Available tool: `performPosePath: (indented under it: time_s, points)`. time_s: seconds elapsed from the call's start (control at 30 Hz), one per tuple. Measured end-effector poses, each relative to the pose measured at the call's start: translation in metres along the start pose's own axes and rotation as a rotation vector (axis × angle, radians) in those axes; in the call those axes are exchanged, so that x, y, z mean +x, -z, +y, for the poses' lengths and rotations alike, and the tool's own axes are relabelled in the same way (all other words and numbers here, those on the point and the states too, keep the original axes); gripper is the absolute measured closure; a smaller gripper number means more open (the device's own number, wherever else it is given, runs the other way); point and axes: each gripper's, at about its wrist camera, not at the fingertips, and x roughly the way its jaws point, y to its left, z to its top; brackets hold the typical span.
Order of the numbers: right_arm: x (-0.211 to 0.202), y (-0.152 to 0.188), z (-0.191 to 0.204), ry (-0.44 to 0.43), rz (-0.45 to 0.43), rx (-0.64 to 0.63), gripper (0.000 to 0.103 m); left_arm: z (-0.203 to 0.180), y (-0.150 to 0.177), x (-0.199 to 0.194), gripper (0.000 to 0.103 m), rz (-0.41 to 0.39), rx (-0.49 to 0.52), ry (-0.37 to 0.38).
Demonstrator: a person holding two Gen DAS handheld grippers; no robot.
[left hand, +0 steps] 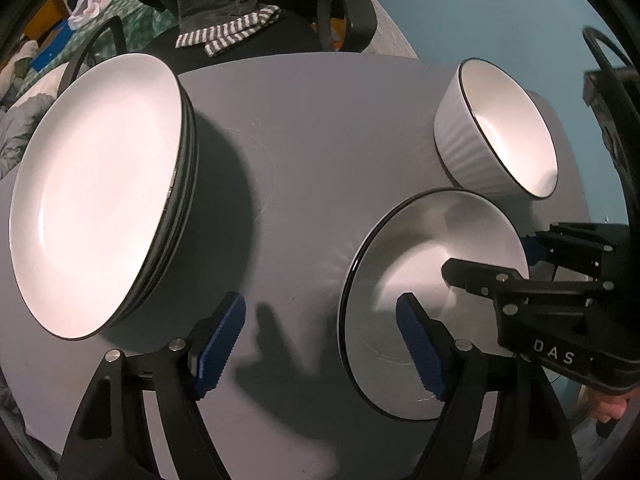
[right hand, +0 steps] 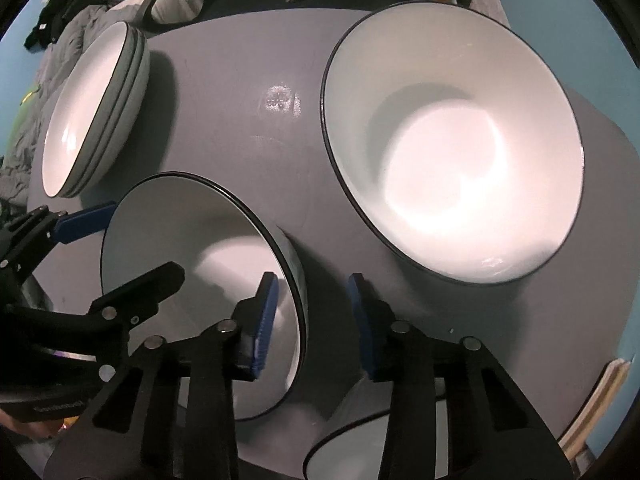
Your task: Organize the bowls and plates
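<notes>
We are bringing both grippers down over the small plate [right hand: 192,264] near the desk's [left hand: 320,128] front edge, the right gripper [right hand: 312,320] straddling its right rim half-open without gripping, the left gripper [left hand: 320,344] wide open and empty over its left rim, the plate stack [left hand: 100,192] lying leftward.

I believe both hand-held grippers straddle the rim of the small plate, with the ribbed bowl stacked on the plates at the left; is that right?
Not quite: the ribbed bowl stands alone on the table, apart from the stacked plates, as the left wrist view shows. Both hand-held grippers, left and right, do straddle the small plate rim.
</notes>
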Motion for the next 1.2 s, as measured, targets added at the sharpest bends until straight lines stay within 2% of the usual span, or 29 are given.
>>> performPosePath:
  time_s: [0.03,0.2,0.47,0.53,0.7,0.77,0.83,1.0,1.2]
  points:
    - [0.000,0.000,0.001,0.000,0.000,-0.005,0.069,-0.001,0.001,0.001,0.028,0.003,0.003,0.000]
    - [-0.001,0.000,0.001,-0.020,-0.002,-0.004,0.074,0.001,0.003,0.015,0.051,0.051,-0.022,0.021]
    - [-0.001,-0.010,-0.005,-0.064,0.002,0.027,0.087,0.009,0.009,0.016,0.059,0.066,-0.065,0.041]
    - [-0.002,-0.009,-0.005,-0.060,-0.001,0.030,0.087,0.013,0.008,0.017,0.061,0.072,-0.072,0.042]
    - [-0.001,-0.008,0.001,-0.046,-0.008,0.049,0.090,0.008,0.011,0.016,0.088,0.088,-0.083,0.088]
    - [-0.003,-0.004,0.000,-0.044,-0.014,0.060,0.091,0.004,0.012,0.016,0.093,0.094,-0.080,0.094]
    - [-0.004,-0.003,0.001,-0.040,-0.022,0.070,0.093,0.000,0.014,0.016,0.093,0.097,-0.079,0.072]
    - [-0.008,-0.001,0.003,-0.009,-0.045,0.085,0.096,0.005,0.018,0.015,0.095,0.098,-0.126,0.078]
    - [-0.009,0.002,0.006,-0.006,-0.055,0.113,0.096,0.012,0.032,0.012,0.096,0.091,-0.135,0.072]
